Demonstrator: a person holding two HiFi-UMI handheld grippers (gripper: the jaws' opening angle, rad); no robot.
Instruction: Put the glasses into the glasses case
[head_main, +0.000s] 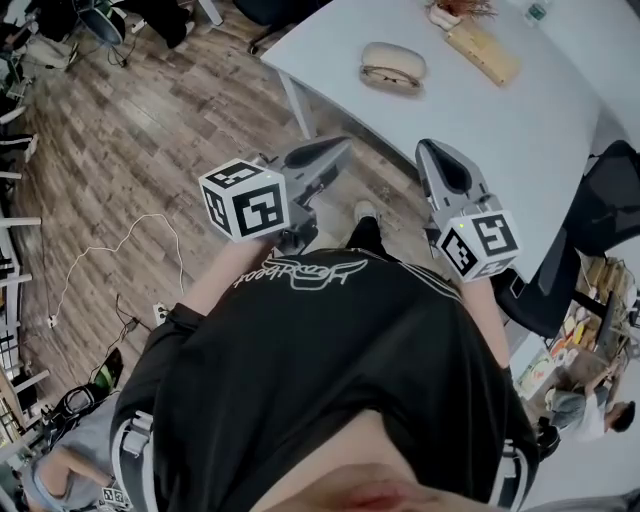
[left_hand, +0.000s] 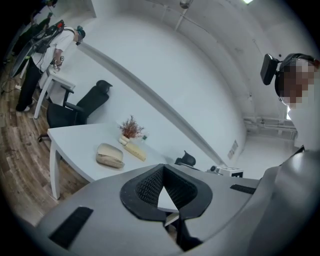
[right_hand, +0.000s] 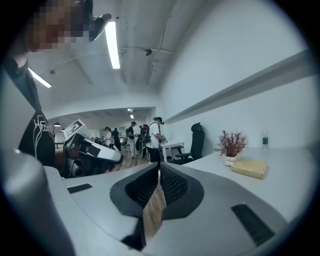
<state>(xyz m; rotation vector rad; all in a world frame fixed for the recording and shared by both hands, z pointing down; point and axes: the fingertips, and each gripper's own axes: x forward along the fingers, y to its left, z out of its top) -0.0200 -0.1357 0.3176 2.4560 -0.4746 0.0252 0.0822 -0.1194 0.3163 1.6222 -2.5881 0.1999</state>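
A beige glasses case (head_main: 392, 62) lies on the white table (head_main: 520, 130), far ahead of both grippers. Dark-framed glasses (head_main: 390, 77) rest along its near edge; I cannot tell whether they sit inside it. The left gripper view shows the same case (left_hand: 110, 155) on the table's near corner. My left gripper (head_main: 340, 148) is held close to my body over the wood floor, its jaws shut and empty. My right gripper (head_main: 432, 150) hovers beside it near the table edge, also shut on nothing. Each gripper view shows its jaw tips (left_hand: 162, 170) (right_hand: 159, 169) meeting.
A long tan box (head_main: 484, 52) and a small potted plant (head_main: 460, 10) stand behind the case. A black office chair (head_main: 600, 200) sits at the table's right side. Cables (head_main: 110, 250) trail across the floor at left. Several people stand far off (right_hand: 150, 135).
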